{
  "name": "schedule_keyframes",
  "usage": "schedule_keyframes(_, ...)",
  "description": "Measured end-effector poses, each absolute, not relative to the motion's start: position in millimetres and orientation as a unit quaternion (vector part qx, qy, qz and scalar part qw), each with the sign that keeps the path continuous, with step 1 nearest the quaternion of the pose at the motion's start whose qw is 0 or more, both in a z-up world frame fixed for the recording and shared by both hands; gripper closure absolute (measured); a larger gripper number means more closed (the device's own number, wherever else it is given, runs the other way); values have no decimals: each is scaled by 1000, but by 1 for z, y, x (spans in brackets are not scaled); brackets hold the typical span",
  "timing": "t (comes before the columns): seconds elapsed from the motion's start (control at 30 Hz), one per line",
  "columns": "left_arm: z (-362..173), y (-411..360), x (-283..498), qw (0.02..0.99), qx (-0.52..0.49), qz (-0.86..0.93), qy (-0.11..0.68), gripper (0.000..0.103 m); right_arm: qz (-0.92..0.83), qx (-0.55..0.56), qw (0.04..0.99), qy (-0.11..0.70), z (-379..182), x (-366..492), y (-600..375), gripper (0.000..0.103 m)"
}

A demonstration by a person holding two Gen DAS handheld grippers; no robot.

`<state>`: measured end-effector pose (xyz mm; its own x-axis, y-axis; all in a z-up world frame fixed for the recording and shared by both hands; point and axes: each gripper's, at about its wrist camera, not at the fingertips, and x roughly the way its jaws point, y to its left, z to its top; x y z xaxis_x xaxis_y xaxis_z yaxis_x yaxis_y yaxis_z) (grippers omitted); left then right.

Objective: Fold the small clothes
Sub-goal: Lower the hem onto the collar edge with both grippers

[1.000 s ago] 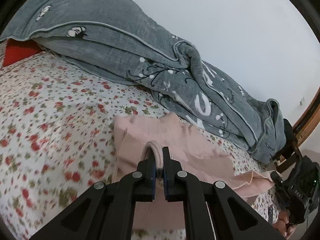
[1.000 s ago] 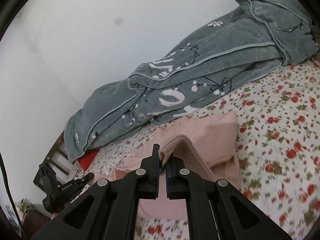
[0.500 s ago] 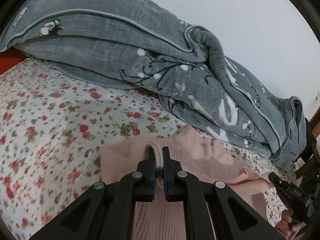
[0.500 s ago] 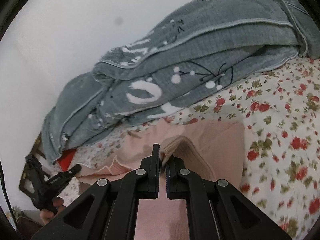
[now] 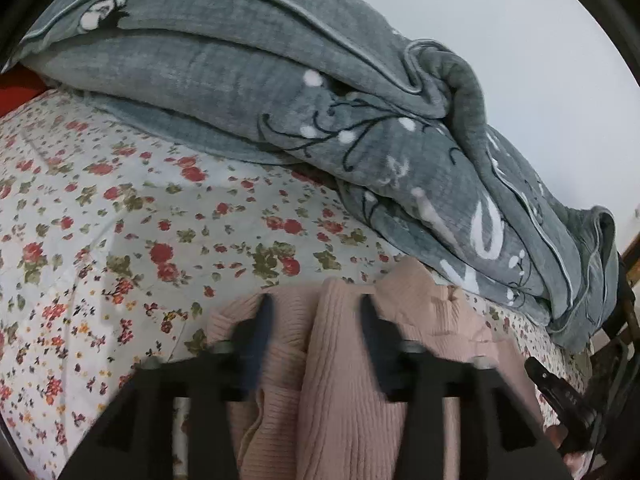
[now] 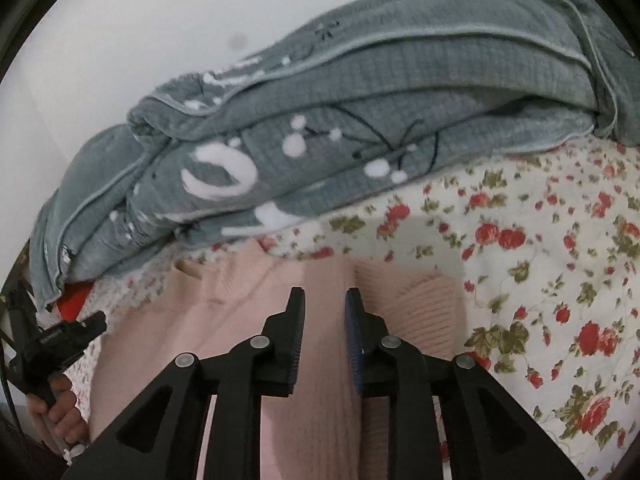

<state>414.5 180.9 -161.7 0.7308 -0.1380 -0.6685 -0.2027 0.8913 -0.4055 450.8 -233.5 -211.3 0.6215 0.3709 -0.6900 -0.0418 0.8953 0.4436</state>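
Both grips let go within the last half second: left gripper (image 5: 316,308) now with jaws wide apart, blurred from the motion of opening, a raised ridge of the pink sweater (image 5: 348,380) standing loose between them instead of pinched as before; right gripper (image 6: 323,300) likewise parted, jaws apart with knit lying flat and free in the gap, where a half second ago a bunched fold sat clamped. Also carried forward across the bed (image 5: 120,216) during that last second, toward the rolled grey blanket (image 5: 280,92) along the wall, so that the blanket fills far more of each view than it did. Sweater now down on the flowered sheet, near edge under both tools, far edge lying just short of the blanket, possibly touching it on the right side, hard to tell from the right wrist view. Seen from the right wrist, the left tool (image 6: 60,340) held low beside the sweater's other end, in the person's hand. Judged from this: 1 fold laid over and released, top layer resting on the lower one, though still humped at the ridge on the left and not pressed flat. Likely next: smoothing, or a fresh grip on a side edge for a 2nd fold. Risk: the hump springing back and skewing the stack.
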Motion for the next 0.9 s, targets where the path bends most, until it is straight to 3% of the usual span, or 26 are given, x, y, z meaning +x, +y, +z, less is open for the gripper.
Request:
schedule_keyframes(0.3, -177, 143, 416, 925, -121, 28, 360, 56, 98, 165, 879, 437, -225, 454, -224, 79)
schedule_keyframes(0.37, -183, 130, 417, 926, -86, 31, 365, 66, 94, 145, 881, 440, -226, 455, -218, 79)
schedule_keyframes(0.43, -189, 121, 422, 921, -60, 40, 382, 86, 90, 126, 884, 442, -227, 456, -211, 79)
schedule_keyframes(0.47, -191, 119, 424, 918, -53, 41, 390, 89, 87, 118, 885, 442, -227, 456, -209, 81)
schedule_keyframes(0.53, -192, 123, 423, 918, -63, 37, 389, 94, 83, 110, 887, 441, -227, 457, -207, 94)
schedule_keyframes(0.73, -191, 148, 416, 917, -127, 41, 376, 95, 79, 136, 899, 409, -220, 451, -219, 98)
schedule_keyframes(0.9, -190, 146, 417, 917, -123, 49, 378, 95, 70, 130, 896, 418, -222, 455, -217, 98)
